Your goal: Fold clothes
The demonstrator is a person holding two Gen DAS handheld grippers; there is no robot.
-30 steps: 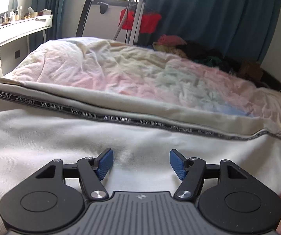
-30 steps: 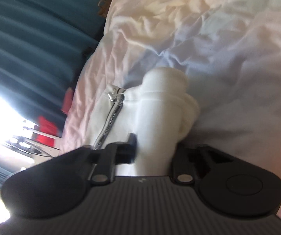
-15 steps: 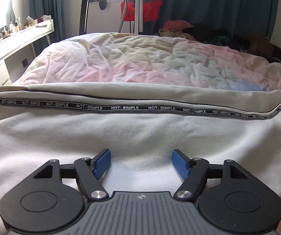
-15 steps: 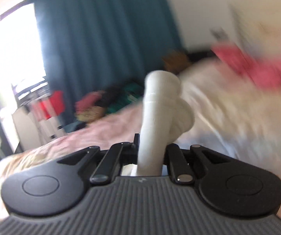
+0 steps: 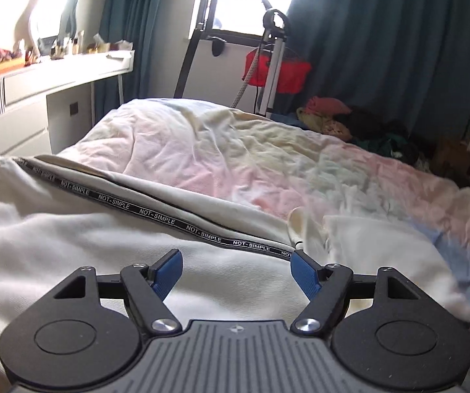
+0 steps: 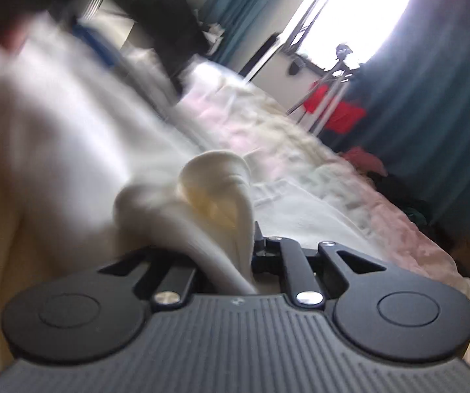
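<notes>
A cream-white garment [image 5: 110, 255] with a black "NOT-SIMPLE" lettered band [image 5: 156, 214] lies spread over the bed. My left gripper [image 5: 236, 270] hovers low over it, blue pads wide apart and open, nothing between them. A folded-over cream part of the garment [image 5: 376, 245] lies to its right. In the right wrist view, my right gripper [image 6: 225, 258] is shut on a bunched fold of the cream garment [image 6: 215, 190], which stands up between the fingers. The rest of the cloth [image 6: 54, 137] trails blurred to the left.
The bed carries a rumpled pastel duvet [image 5: 267, 163]. A white desk [image 5: 54, 88] with small items stands at the left. A tripod with a red bag [image 5: 276, 65] stands by the window, and a pile of clothes [image 5: 349, 121] lies near the teal curtains [image 5: 399, 49].
My right gripper has swung fast with the held fold, from facing the bed to facing the window. A cream fold now lies at the left gripper's right. The left view tilted.
</notes>
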